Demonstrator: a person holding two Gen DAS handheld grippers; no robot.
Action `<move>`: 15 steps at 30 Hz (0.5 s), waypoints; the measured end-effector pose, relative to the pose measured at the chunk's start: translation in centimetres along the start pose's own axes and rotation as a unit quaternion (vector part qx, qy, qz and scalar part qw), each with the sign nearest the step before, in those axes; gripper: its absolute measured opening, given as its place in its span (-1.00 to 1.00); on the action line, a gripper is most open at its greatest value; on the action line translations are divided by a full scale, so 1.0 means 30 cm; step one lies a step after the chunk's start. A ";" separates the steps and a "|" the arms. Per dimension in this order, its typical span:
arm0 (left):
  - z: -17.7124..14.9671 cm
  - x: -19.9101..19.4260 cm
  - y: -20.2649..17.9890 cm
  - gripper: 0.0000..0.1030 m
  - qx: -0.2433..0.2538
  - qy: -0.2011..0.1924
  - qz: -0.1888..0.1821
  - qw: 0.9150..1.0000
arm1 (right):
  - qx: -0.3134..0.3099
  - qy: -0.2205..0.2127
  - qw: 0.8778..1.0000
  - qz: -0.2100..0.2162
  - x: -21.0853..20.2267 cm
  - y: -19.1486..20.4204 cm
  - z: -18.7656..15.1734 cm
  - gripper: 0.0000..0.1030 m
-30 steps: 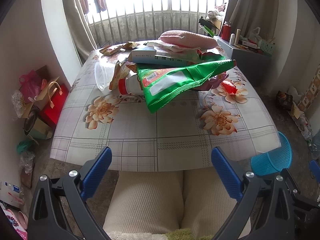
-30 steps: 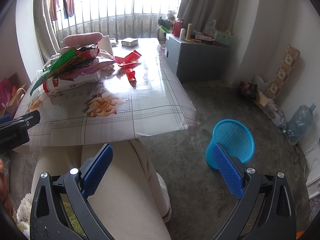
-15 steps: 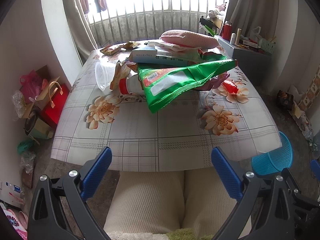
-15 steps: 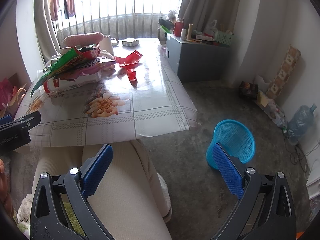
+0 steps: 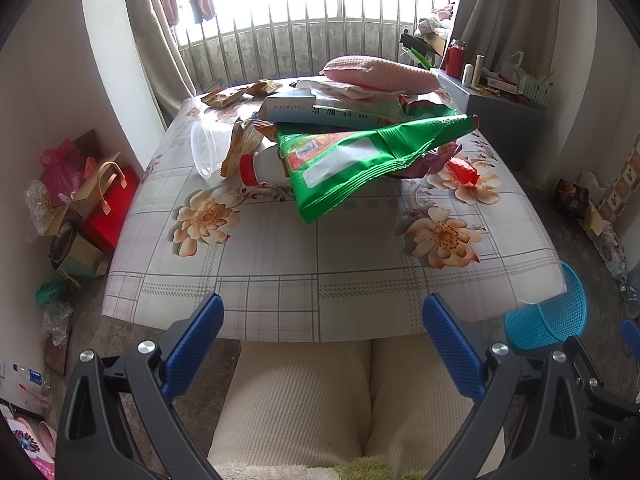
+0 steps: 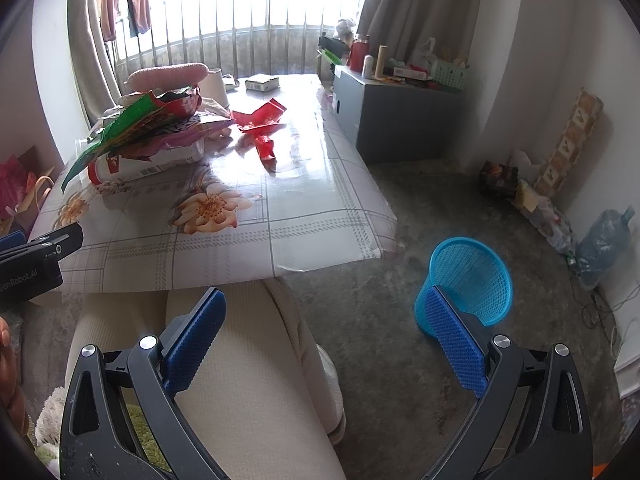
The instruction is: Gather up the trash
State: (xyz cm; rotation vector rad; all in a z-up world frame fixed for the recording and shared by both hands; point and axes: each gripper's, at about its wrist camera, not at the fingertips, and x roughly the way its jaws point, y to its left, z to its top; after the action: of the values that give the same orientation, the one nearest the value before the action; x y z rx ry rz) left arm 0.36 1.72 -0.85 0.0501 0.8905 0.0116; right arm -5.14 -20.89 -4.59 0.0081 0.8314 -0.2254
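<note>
A heap of trash lies on the flowered table: a green snack bag, a white bottle with a red cap, a clear plastic cup, a box and brown wrappers. Red wrappers lie further right on the table. A blue mesh basket stands on the floor right of the table; it also shows in the left wrist view. My left gripper is open and empty over my lap, short of the table's near edge. My right gripper is open and empty, low beside the basket.
A pink cushion tops the heap. A grey cabinet stands at the right. Bags and boxes crowd the floor on the left. A water jug and clutter line the right wall. My legs in cream trousers are below.
Both grippers have shifted very slightly; the views are almost the same. Nothing on the table has moved.
</note>
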 end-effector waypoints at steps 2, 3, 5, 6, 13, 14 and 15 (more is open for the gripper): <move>-0.002 0.001 0.006 0.89 0.000 0.001 0.001 1.000 | 0.000 0.001 1.000 0.000 0.003 0.006 0.000 0.85; -0.002 0.002 0.002 0.89 0.000 0.001 0.001 1.000 | 0.000 0.000 1.000 0.001 0.004 -0.001 0.000 0.85; -0.004 0.002 0.006 0.89 0.000 0.001 0.002 1.000 | 0.001 0.000 1.000 0.001 0.004 0.002 -0.001 0.85; -0.003 0.003 -0.003 0.89 0.001 0.002 0.003 1.000 | 0.000 0.001 1.000 0.001 0.004 -0.001 0.000 0.85; -0.006 0.007 -0.003 0.89 0.001 0.004 0.004 1.000 | 0.001 0.001 1.000 0.003 0.004 -0.011 0.000 0.85; -0.008 0.007 0.000 0.89 0.001 0.004 0.004 1.000 | 0.001 0.001 1.000 0.003 0.005 -0.008 -0.002 0.85; -0.008 0.007 0.001 0.89 0.001 0.004 0.004 1.000 | 0.001 0.001 1.000 0.003 0.005 -0.008 -0.002 0.85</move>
State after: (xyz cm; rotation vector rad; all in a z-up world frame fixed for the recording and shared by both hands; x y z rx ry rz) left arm 0.30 1.76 -1.18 0.0560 0.8974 0.0184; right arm -5.12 -21.15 -4.71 0.0126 0.8332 -0.2206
